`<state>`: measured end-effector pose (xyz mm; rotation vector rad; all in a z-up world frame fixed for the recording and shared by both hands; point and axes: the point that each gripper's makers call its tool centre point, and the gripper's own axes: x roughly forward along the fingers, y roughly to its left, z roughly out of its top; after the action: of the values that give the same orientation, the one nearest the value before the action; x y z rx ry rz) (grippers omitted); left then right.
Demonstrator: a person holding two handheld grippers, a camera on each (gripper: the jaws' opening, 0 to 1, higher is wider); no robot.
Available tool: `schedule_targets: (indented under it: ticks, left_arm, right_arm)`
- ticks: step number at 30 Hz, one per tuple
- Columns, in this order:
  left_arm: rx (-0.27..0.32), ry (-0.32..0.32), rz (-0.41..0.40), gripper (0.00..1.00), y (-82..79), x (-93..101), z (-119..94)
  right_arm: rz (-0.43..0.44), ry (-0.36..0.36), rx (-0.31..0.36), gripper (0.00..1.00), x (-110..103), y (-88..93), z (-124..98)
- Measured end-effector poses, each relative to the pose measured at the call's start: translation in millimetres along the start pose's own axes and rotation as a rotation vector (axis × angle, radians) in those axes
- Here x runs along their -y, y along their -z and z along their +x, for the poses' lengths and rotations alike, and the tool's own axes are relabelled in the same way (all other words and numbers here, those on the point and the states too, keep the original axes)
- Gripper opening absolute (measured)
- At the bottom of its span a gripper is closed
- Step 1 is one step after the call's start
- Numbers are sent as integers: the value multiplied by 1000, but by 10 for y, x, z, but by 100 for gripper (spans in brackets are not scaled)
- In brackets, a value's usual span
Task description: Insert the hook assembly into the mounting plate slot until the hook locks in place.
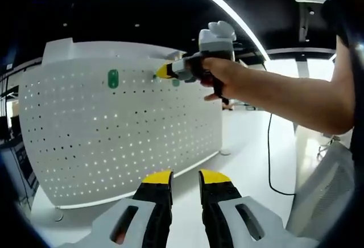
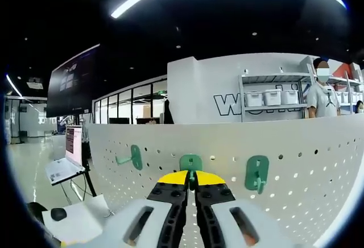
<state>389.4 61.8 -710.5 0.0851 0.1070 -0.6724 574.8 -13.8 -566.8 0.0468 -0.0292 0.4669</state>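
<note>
A white pegboard mounting plate stands upright on the table. One green hook hangs at its upper left. In the left gripper view a person's hand holds my right gripper with its yellow tips against the board at a second green hook. My left gripper hangs back near the board's lower edge, open, nothing between its fingers. The right gripper view faces the plate, which carries three green hooks: left, middle, right. My right gripper is shut on the middle hook's prong.
A dark cable runs across the white floor beside a grey chair. Beyond the board are a monitor on a stand, a laptop, shelves with white bins and a standing person.
</note>
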Motion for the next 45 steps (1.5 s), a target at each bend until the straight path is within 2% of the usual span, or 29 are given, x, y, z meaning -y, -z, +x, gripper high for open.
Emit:
schedule_targets:
  ticks: [14, 24, 31, 37, 43, 45]
  left_arm:
    - [-4, 6, -3, 19, 15, 5, 9]
    - [1, 7, -10, 18, 2, -1, 7]
    - [2, 11, -13, 18, 1, 5, 10]
    - [4, 13, -13, 17, -5, 7, 6]
    - [8, 13, -15, 17, -13, 2, 1]
    - [10, 13, -15, 17, -19, 2, 0]
  right_arm:
    - [2, 0, 1, 2, 10, -5, 60]
    - [-6, 20, 2, 2, 1, 25, 101]
    - [-17, 45, 34, 2, -2, -23, 90]
    - [-16, 60, 31, 2, 16, -21, 106]
    - [-40, 85, 37, 2, -16, -30, 101]
    - [-79, 100, 33, 2, -13, -33, 104]
